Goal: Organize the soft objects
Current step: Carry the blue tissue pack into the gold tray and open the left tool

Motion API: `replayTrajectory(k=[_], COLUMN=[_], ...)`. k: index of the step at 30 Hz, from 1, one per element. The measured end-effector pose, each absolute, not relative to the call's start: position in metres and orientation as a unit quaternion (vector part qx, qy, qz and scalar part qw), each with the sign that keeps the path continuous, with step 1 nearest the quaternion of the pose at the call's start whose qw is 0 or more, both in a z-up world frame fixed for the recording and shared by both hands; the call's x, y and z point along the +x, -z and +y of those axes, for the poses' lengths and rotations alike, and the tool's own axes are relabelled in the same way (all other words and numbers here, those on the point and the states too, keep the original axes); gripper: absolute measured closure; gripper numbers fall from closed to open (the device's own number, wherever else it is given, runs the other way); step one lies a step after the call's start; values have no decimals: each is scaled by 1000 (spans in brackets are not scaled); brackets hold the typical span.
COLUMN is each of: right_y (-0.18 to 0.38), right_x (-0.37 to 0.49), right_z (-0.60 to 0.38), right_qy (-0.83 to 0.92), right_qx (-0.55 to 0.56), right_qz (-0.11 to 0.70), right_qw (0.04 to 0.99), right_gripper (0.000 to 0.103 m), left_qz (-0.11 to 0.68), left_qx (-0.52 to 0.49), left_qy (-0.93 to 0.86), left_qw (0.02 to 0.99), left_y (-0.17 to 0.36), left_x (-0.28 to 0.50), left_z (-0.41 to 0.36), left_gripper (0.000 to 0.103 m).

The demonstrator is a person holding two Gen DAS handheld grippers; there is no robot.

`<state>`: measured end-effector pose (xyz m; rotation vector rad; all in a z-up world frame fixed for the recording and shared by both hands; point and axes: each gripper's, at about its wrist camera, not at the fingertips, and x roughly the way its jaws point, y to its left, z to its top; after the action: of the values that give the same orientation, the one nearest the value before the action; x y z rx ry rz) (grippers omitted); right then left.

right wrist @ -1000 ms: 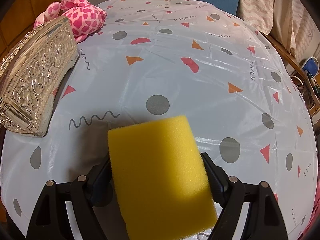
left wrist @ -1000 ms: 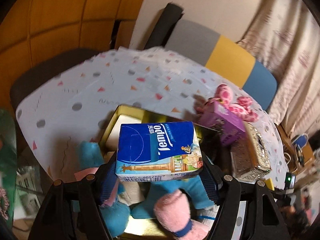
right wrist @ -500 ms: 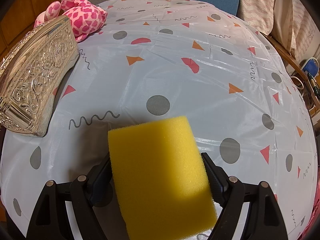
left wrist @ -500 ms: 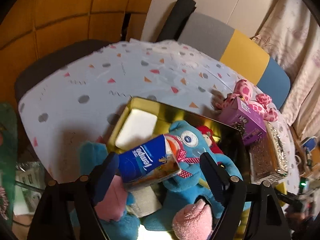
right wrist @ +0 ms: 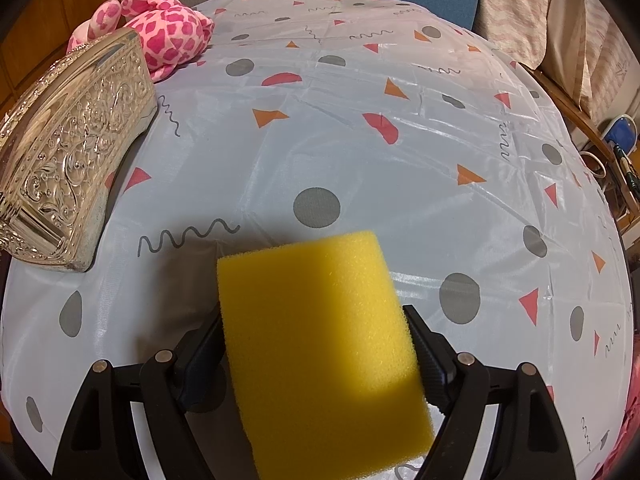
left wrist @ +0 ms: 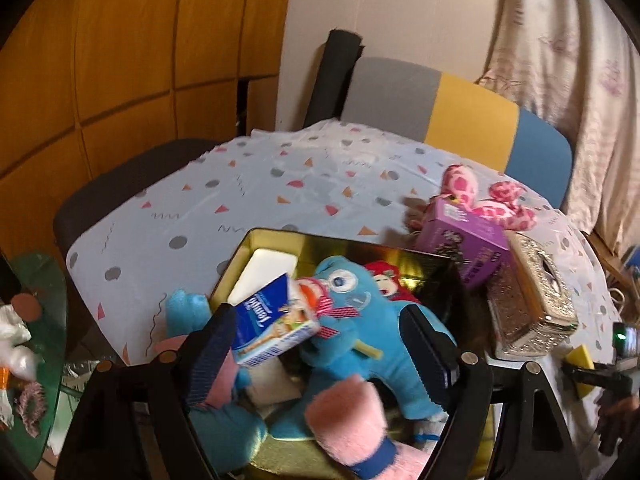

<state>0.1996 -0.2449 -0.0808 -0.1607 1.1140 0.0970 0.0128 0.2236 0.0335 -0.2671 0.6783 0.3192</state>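
Left claw [left wrist: 320, 344] wide over gold tin [left wrist: 256, 240], tissue pack [left wrist: 272, 328] loose, right claw [right wrist: 316, 344] clamping sponge [right wrist: 320, 352]

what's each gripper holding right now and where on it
Right gripper: the yellow sponge, clamped across its two long sides. Left gripper: nothing; its jaws have just been opening and the blue tissue pack lies loose in the gold tin.

Silver embossed box [right wrist: 76, 152] on patterned tablecloth [right wrist: 400, 160]; tricolour chair [left wrist: 460, 116] behind.
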Motion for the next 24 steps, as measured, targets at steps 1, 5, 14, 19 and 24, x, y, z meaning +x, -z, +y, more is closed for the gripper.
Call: replayTrajectory(k=[1,5,14,19,24], right_y=[81,80,68,16,-67], right_x=[199,198,176,146,117], right_z=[-245,-245,-231,-221,-163], right_qy=[-47,-42,4,-8,-122], right_qx=[-76,-74,-71,-35,-20], right_qz=[529,536,558,497,417], right_qw=[844,840,827,867,900], right_gripper=[19,21,32,33,32], left_qz=[326,316,312,311,308], left_qx=[-126,-114,-111,-111,-115], left_qy=[-153,-141,-124,-121,-127], left_qw=[924,931,935,936,936], left_y=[-36,-43,-46,-45,-43], left_x=[11,5,-3,-9,-12], left_z=[219,206,194,195,198], left_gripper=[19,19,18,16,11])
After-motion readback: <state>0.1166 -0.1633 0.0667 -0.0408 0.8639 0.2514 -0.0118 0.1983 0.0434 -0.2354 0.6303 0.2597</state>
